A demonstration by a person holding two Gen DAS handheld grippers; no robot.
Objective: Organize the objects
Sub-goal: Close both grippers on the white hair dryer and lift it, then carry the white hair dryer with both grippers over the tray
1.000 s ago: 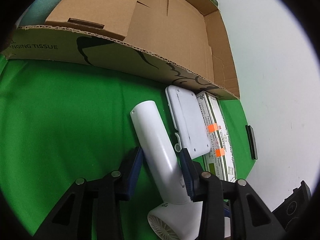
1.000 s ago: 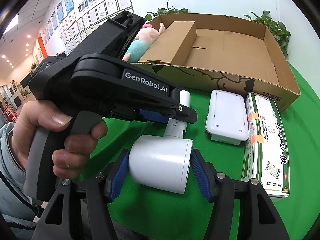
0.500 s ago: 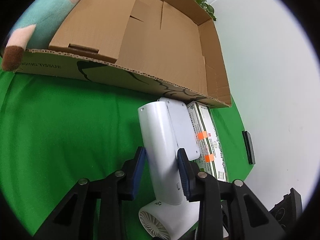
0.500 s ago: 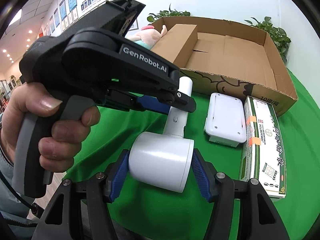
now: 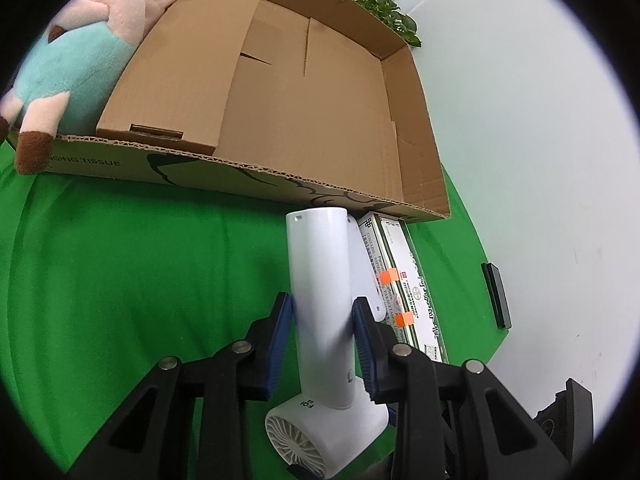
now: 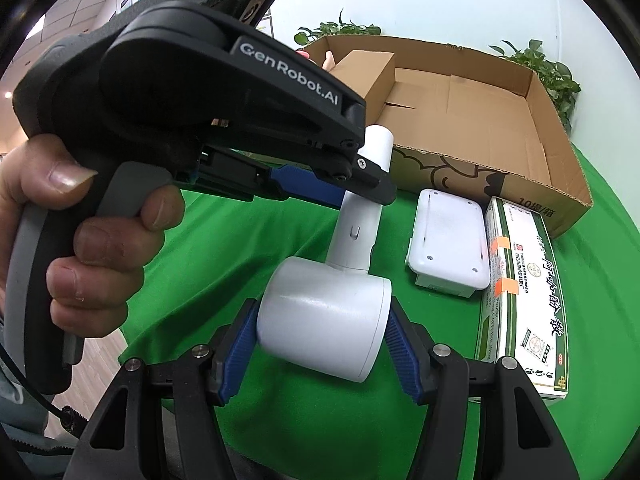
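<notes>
A white hair dryer (image 5: 322,300) is held above the green cloth by both grippers. My left gripper (image 5: 323,326) is shut on its handle, and it shows from the side in the right wrist view (image 6: 280,128). My right gripper (image 6: 322,338) is shut on the dryer's barrel (image 6: 324,312). An open cardboard box (image 5: 312,112) lies just beyond, and it also shows in the right wrist view (image 6: 480,104). A white flat case (image 6: 448,244) and a green-and-white carton (image 6: 524,292) lie beside the box's front wall.
A plush pig (image 5: 84,52) in a teal shirt rests at the box's left end. A folded cardboard flap (image 5: 188,64) lies inside the box. A black remote-like object (image 5: 496,300) lies at the cloth's right edge. Potted leaves (image 6: 556,76) stand behind the box.
Both grippers have lifted the hair dryer off the cloth and toward the box. The view has risen, and the plush pig has come into the left wrist view.
</notes>
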